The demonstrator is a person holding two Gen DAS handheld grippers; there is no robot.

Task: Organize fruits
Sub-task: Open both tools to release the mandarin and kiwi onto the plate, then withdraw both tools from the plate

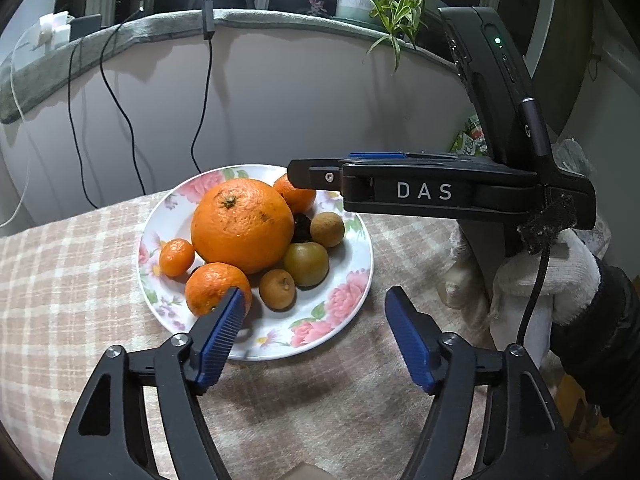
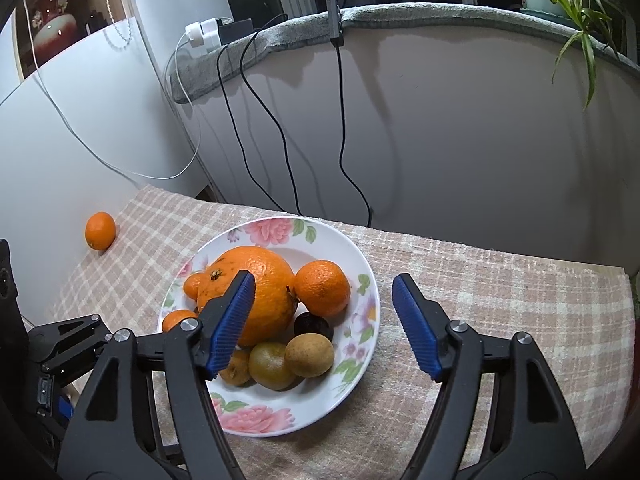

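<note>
A flowered white plate (image 1: 344, 320) sits on the checked cloth and holds a big orange (image 1: 242, 226), three small mandarins (image 1: 216, 288), three brown-green round fruits (image 1: 306, 263) and a dark fruit (image 1: 302, 228). My left gripper (image 1: 316, 294) hovers open over the plate's near rim, its left pad just in front of a mandarin, with nothing between the pads. My right gripper (image 2: 324, 282) is open above the same plate (image 2: 280, 420), its left pad in front of the big orange (image 2: 264, 292). One loose mandarin (image 2: 100, 230) lies on the cloth at far left.
The right gripper's side (image 1: 400, 188) crosses above the plate's far right, held by a white-gloved hand (image 1: 540, 280). Black cables (image 2: 344, 140) hang down the wall behind the table. A potted plant (image 1: 360, 0) stands on the towel-covered ledge. A white panel (image 2: 80, 140) borders the table's left.
</note>
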